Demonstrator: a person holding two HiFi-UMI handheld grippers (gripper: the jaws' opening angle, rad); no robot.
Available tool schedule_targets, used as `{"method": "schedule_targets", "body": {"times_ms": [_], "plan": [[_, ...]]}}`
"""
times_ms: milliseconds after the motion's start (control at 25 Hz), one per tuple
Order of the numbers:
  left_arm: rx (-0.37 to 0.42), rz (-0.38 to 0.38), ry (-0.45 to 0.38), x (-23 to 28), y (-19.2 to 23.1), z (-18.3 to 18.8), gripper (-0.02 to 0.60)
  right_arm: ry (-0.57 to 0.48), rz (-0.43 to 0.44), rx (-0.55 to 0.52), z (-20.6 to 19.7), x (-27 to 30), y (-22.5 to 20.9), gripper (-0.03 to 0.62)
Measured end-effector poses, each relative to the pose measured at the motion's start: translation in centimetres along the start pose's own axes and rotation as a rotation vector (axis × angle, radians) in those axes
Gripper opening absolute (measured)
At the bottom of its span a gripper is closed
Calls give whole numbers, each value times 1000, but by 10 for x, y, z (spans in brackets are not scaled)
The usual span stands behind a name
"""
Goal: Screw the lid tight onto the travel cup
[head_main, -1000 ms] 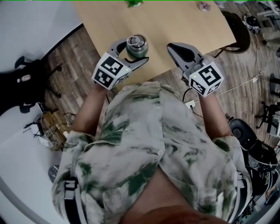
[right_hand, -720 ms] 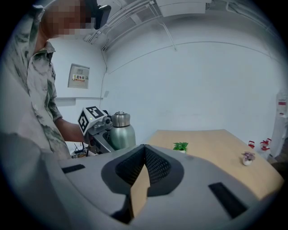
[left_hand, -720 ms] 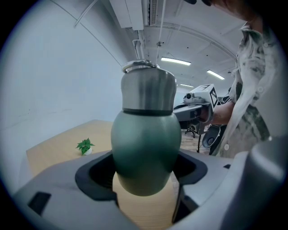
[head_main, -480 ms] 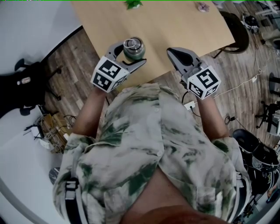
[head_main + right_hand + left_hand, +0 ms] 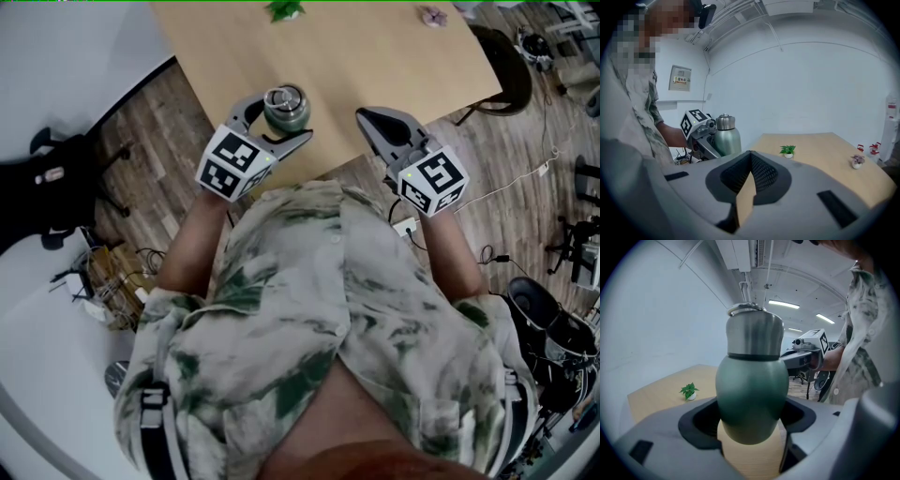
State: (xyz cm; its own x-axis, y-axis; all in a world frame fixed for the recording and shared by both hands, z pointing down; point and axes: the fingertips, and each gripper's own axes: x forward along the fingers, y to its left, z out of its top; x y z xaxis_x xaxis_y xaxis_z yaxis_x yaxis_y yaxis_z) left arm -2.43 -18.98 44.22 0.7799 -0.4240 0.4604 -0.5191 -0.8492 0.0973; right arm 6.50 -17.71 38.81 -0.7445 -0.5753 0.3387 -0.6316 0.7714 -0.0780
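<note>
The green travel cup (image 5: 287,114) stands upright with its steel lid (image 5: 286,97) on top, over the near edge of the wooden table (image 5: 337,56). My left gripper (image 5: 281,120) is shut on the cup's green body (image 5: 752,394), one jaw on each side. The lid (image 5: 754,336) rises above the jaws, its wire loop on top. The cup's base looks a little off the tabletop. My right gripper (image 5: 367,114) is to the right of the cup and apart from it. It is shut with nothing between its jaws (image 5: 751,157). From the right gripper view the cup (image 5: 726,138) shows at the left.
A small green potted plant (image 5: 286,7) and a small pot with pink flowers (image 5: 436,13) stand at the table's far edge. A black chair (image 5: 511,80) is at the table's right corner, and another black chair (image 5: 52,187) on the floor at left. Cables lie on the floor at right.
</note>
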Motion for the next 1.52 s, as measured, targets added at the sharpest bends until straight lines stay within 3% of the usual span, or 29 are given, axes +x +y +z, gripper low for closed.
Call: {"method": "schedule_targets", "body": {"times_ms": [1520], "plan": [[-25, 41, 20, 41, 43, -45, 376, 127, 10, 28, -22, 31, 6, 21]]}}
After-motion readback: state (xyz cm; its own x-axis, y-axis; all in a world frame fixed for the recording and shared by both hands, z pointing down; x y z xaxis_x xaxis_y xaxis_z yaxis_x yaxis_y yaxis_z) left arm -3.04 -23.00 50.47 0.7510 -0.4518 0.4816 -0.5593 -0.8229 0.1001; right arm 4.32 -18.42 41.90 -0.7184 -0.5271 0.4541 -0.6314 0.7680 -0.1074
